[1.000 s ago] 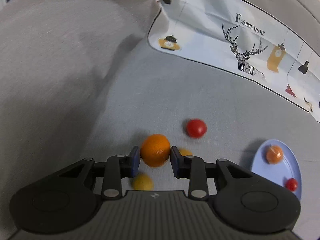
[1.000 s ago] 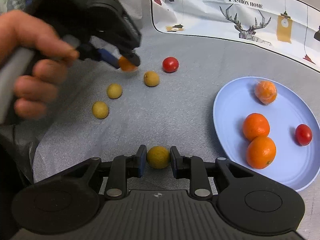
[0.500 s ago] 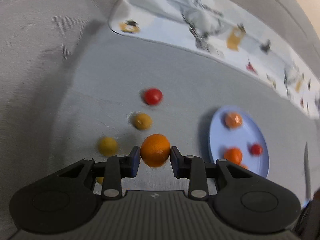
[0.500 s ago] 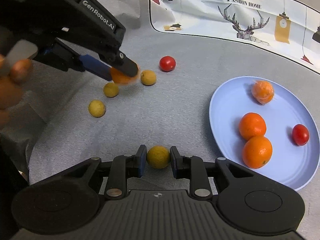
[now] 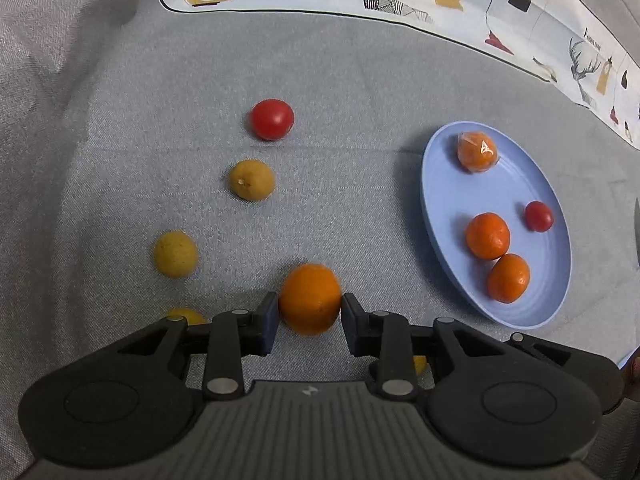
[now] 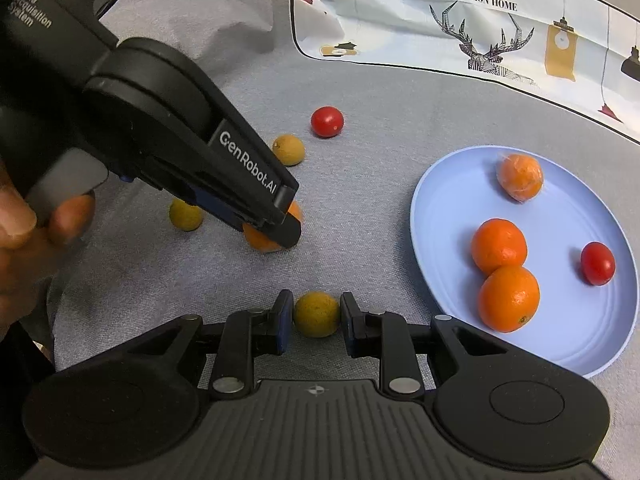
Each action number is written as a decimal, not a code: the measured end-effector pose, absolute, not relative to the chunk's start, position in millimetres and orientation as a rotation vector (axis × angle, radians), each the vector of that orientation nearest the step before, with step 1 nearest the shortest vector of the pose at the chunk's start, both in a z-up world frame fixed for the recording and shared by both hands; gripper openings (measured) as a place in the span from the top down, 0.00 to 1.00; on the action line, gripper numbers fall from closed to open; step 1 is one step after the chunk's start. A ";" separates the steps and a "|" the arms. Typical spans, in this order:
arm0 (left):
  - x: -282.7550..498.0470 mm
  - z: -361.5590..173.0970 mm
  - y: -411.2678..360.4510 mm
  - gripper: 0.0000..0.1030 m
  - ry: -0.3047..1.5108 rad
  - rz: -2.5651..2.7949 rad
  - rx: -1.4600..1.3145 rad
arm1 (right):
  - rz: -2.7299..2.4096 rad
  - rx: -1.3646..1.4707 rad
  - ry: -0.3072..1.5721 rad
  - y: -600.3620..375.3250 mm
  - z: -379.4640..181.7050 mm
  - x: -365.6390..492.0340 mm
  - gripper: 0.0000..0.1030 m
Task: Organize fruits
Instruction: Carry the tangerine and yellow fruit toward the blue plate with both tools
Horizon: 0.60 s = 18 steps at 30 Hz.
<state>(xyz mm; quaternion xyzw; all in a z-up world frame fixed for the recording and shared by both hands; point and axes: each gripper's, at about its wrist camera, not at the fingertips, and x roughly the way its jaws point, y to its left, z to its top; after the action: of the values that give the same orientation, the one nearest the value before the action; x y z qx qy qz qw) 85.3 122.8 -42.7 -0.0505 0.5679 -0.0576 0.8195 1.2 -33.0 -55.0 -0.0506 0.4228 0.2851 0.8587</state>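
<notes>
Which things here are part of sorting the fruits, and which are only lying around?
Part of the job:
- orange in left claw
- yellow fruit in right claw
- blue plate
- loose tomato

Only lying around:
- printed cloth
- grey cloth

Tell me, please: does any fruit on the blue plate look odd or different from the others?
Yes. The orange fruit at the far side of the blue plate looks wrapped in clear film or partly peeled; its surface is shiny and crinkled. The two oranges nearer the camera and the small tomato look smooth and whole.
</notes>
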 end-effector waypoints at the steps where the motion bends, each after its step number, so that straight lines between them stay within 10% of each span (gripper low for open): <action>1: 85.7 -43.2 122.4 0.64 1.211 -0.122 -0.104 | 0.599 -0.107 0.888 -33.2 -55.4 1.7 0.74; 18: 87.3 -38.2 119.6 0.65 1.175 -0.108 -0.100 | 0.594 -0.087 0.850 -36.7 -52.2 1.4 0.74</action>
<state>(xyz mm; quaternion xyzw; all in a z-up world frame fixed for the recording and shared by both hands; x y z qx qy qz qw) 87.3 119.6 -38.2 -0.0472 0.5536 -0.0509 0.8299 1.4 -36.7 -52.2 -0.0415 0.4063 0.2836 0.8676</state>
